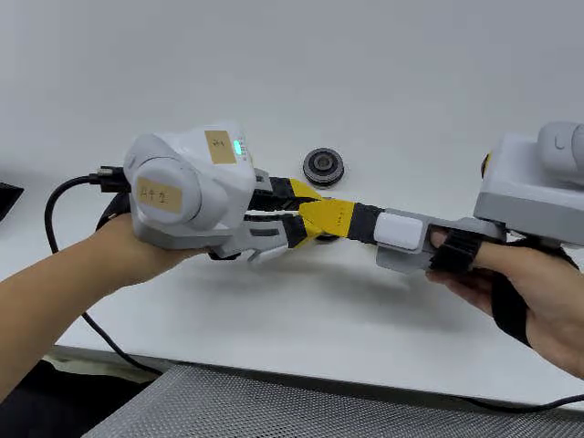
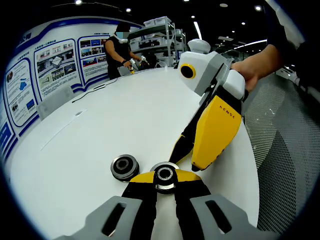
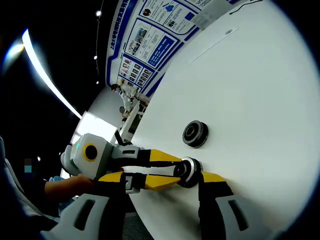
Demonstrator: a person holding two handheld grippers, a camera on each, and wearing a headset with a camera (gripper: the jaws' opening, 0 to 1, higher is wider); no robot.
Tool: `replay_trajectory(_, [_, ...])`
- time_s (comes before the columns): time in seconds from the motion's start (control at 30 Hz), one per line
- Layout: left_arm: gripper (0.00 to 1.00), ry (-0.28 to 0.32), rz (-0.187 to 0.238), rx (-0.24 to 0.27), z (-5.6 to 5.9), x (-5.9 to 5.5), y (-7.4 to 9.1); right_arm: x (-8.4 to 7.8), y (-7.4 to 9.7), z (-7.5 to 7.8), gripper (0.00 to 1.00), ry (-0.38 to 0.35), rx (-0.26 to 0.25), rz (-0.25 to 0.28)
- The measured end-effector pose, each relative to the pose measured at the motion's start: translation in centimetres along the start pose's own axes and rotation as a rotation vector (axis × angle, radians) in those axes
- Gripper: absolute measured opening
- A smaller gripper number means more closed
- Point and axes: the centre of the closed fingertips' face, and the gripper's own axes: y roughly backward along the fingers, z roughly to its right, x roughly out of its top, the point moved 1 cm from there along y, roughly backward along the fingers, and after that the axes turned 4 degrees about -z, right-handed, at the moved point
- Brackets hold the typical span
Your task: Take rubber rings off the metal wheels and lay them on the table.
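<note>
A small metal wheel [image 2: 165, 177] with a black rubber ring sits clamped between the yellow tips of my left gripper [image 2: 165, 176], just above the white table [image 1: 274, 91]. My right gripper [image 3: 189, 177] comes in from the opposite side. Its yellow fingertips [image 3: 212, 177] press against the same wheel [image 3: 189, 171] at its black rim. In the head view the left gripper [image 1: 306, 212] and the right gripper [image 1: 315, 221] meet tip to tip, and the held wheel is mostly hidden. A second wheel [image 1: 323, 165] lies flat on the table just beyond them, ring still on.
The table edge runs close to me, with a grey perforated surface [image 1: 274, 401] below it. A black cable [image 1: 55, 219] trails from the left gripper. At the table's far end a person [image 2: 120, 47] stands by wall posters.
</note>
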Motion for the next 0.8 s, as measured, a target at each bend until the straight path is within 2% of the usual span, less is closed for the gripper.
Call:
replay_trajectory(0.4, [0.12, 0.004, -0.005, 0.008, -0.05, -0.03, 0.06, 0.08, -0.28, 0.11, 0.61, -0.016, -0.041, 0.008])
replay_trajectory(0.8, [0.12, 0.0, -0.01, 0.008, -0.11, -0.08, 0.06, 0.14, -0.44, -0.47, 0.65, -0.013, -0.048, -0.006])
